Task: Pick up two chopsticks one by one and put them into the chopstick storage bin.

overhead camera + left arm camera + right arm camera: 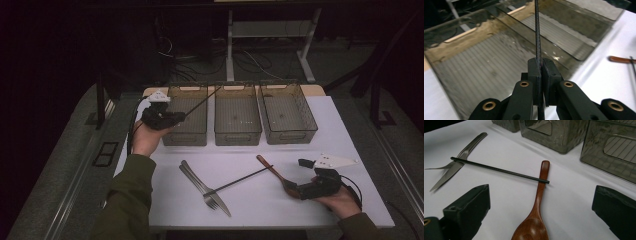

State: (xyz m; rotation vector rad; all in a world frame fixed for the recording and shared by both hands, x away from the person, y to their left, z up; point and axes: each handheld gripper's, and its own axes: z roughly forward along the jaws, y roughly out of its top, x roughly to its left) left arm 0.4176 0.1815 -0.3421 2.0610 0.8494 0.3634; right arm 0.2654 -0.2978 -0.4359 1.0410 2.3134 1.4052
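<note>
My left gripper (176,118) hovers at the front of the left grey bin (192,135), shut on a thin black chopstick (202,101) that slants up and right over that bin. In the left gripper view the pads (534,70) pinch the chopstick (538,37) above the bin's ribbed floor (486,72). My right gripper (291,188) rests low on the table at the right, open. The bowl of a wooden spoon (534,225) lies between its jaws, and I see no contact. A second black chopstick (499,170) lies across the spoon's handle and reaches to the knife (449,173).
Three clear grey bins stand in a row at the back: left, middle (237,131) and right (292,134). A fork (197,184) and the knife (220,202) lie side by side at the front centre of the white table (250,210). Dark floor, cables and desk legs lie beyond.
</note>
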